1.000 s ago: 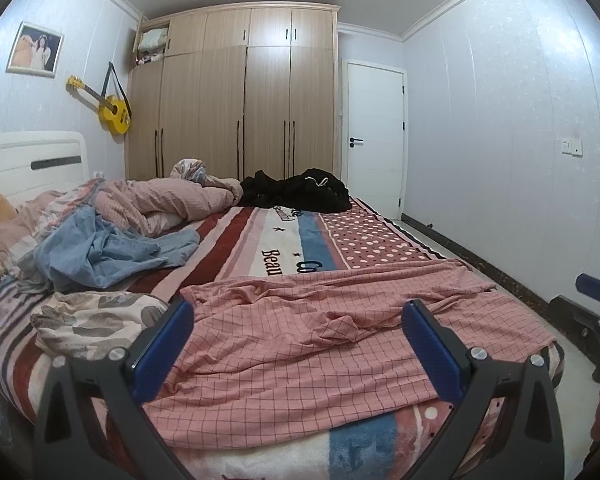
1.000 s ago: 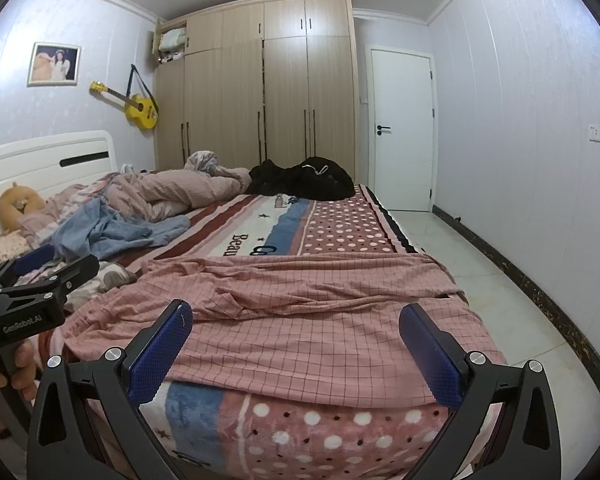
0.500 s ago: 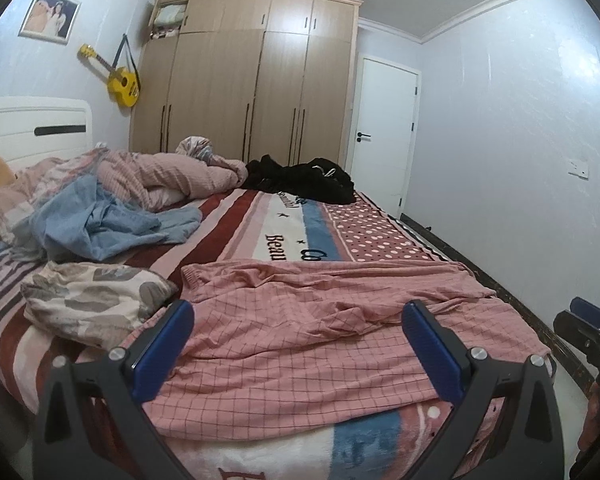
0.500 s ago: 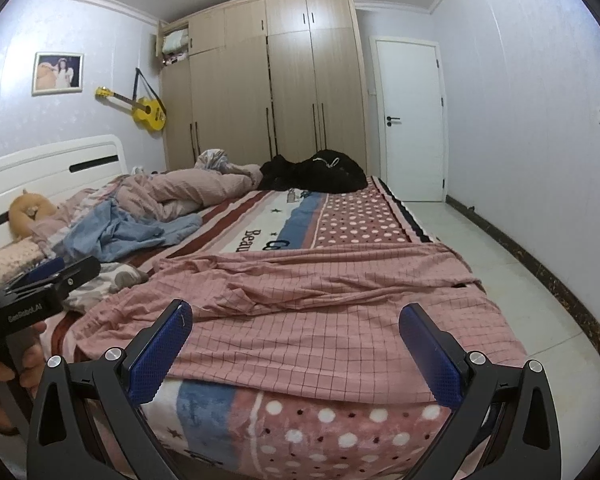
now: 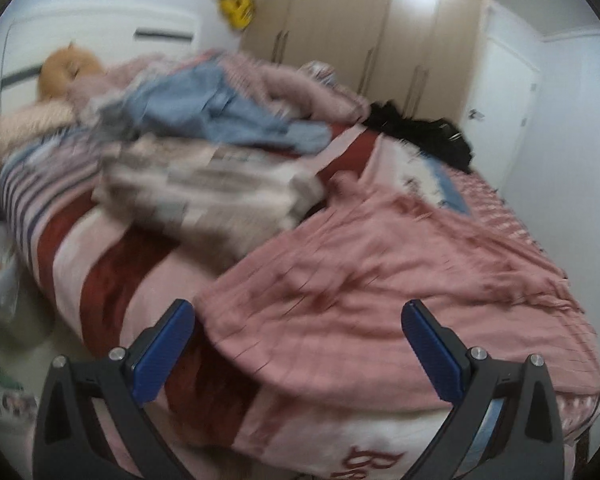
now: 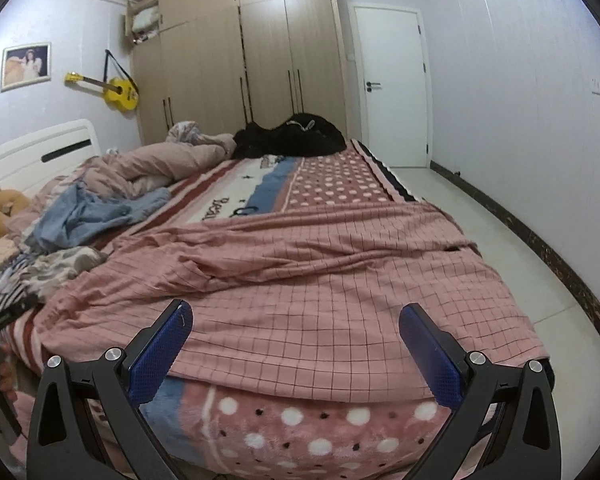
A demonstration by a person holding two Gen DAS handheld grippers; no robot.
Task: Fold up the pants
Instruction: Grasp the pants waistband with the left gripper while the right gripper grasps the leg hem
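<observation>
Pink checked pants [image 6: 300, 280] lie spread and wrinkled across the near end of the bed. They also show in the blurred left wrist view [image 5: 380, 288]. My left gripper [image 5: 298, 352] is open and empty, just above the pants' near left edge. My right gripper [image 6: 296, 354] is open and empty, just in front of the pants' near edge at the bed's foot. The left gripper's body shows at the left edge of the right wrist view [image 6: 4, 316].
The bed [image 6: 300, 440] has a striped and dotted blanket. A grey patterned pillow [image 5: 204, 192], blue clothes [image 6: 88, 216], a pink duvet [image 6: 160, 164] and a black garment [image 6: 292, 136] lie on it. A wardrobe [image 6: 240, 60], door [image 6: 388, 84] and tiled floor [image 6: 540, 280] lie beyond.
The left gripper has swung left and tilted down toward the pants' left edge; its view is blurred. The right gripper has moved closer to the pants. Both stay open.
</observation>
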